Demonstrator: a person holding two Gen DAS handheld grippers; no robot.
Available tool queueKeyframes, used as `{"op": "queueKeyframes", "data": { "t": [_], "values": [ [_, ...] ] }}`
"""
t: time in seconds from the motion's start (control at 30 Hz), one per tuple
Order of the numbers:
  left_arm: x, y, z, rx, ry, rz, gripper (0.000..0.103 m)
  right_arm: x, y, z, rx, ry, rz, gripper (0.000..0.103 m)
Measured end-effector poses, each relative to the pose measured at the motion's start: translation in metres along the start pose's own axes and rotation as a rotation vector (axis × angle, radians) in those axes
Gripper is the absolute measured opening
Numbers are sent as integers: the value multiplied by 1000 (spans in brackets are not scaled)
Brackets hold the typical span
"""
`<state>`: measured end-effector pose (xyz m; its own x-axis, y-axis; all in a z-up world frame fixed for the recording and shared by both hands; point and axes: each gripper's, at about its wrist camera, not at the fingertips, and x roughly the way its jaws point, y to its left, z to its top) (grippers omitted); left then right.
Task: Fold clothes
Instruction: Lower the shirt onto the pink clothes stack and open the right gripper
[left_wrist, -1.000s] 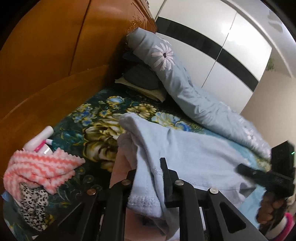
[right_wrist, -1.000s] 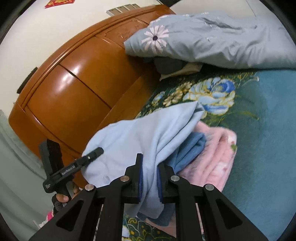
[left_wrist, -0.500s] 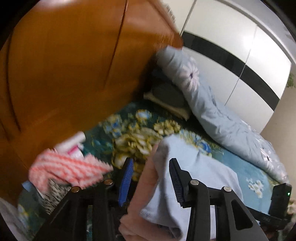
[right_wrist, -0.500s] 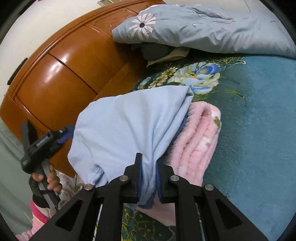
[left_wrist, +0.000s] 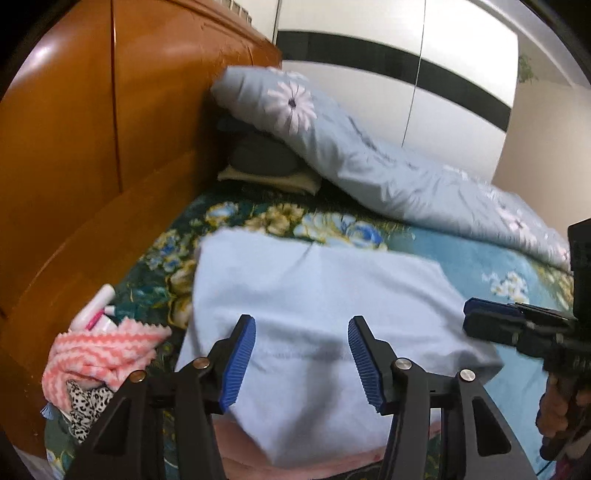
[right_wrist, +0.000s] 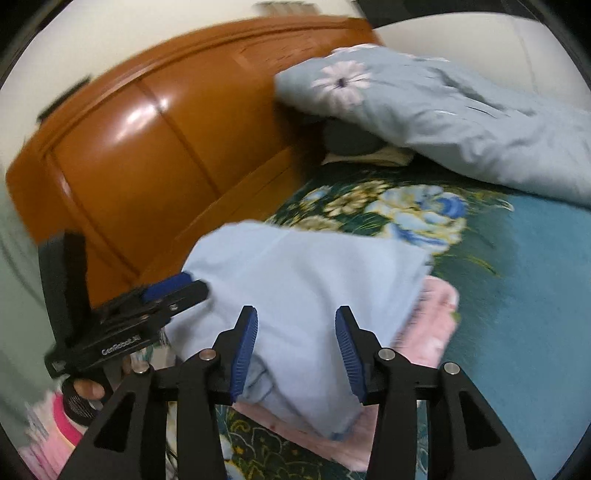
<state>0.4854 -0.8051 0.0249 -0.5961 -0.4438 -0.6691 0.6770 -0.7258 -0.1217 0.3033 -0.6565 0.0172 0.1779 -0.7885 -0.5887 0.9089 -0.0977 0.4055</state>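
A folded light blue garment (left_wrist: 317, 314) lies on a folded pink fleece (left_wrist: 295, 469) on the bed; it also shows in the right wrist view (right_wrist: 306, 295), on the pink fleece (right_wrist: 428, 332). My left gripper (left_wrist: 301, 360) is open and empty just above the garment's near edge. My right gripper (right_wrist: 295, 350) is open and empty over the garment's near edge. The right gripper (left_wrist: 517, 325) shows at the right of the left wrist view, and the left gripper (right_wrist: 147, 306) at the left of the right wrist view.
A floral bedspread (left_wrist: 258, 218) covers the bed. A wooden headboard (left_wrist: 92, 147) stands to the left. A grey-blue quilt (left_wrist: 369, 162) lies over pillows at the back. A pink zigzag cloth (left_wrist: 96, 354) and a leopard-print item (left_wrist: 85, 406) lie at the left edge.
Both grippers have let go of the light blue garment and opened. The garment now lies flat and folded on the pink fleece.
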Motion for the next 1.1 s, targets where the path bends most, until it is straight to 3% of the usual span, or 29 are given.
{"op": "queueKeyframes", "data": {
  "t": [0.17,0.3,0.57,0.83,1.1],
  "values": [
    [15,8,-7,-50,79,-42,59,14,-11,-25,-7,42,-9,48],
    [26,4,-12,-17,119,-24,64,14,-13,-32,1,26,5,50],
    [33,4,-18,-15,155,-18,65,23,-2,-42,-31,18,-51,55],
    [15,2,-11,-37,86,-60,66,-13,8,-48,-23,-14,-69,55],
    [18,-11,-19,33,34,-9,71,-35,-9,-109,-2,32,-100,56]
  ]
}}
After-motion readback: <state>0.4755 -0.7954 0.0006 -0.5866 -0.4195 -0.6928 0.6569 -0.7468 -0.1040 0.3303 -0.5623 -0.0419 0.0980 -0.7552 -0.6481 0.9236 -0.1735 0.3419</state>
